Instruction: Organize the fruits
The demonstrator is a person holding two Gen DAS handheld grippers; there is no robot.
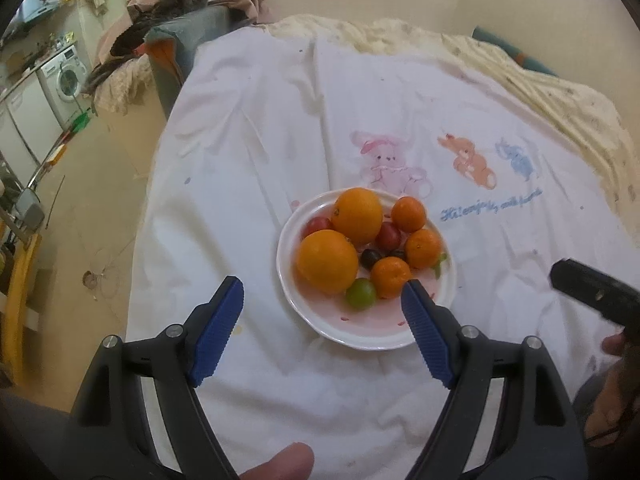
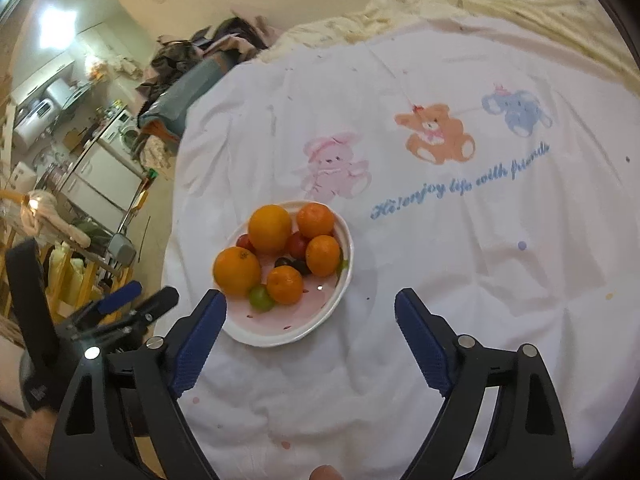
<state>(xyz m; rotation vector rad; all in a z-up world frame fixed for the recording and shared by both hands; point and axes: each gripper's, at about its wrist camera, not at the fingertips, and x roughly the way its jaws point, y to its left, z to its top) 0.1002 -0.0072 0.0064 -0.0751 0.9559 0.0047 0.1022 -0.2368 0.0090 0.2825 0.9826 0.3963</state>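
A white plate rests on a white cloth with cartoon animals. On it lie two big oranges, three smaller mandarins, red cherry tomatoes, dark grapes and a green grape. My left gripper is open above the plate's near edge, nothing between its blue pads. My right gripper is open too, its left fingertip over the plate's near rim, holding nothing.
The white cloth covers a bed with a cream blanket at the far side. A pile of clothes lies far left. A kitchen with a washing machine is on the left, beyond the floor.
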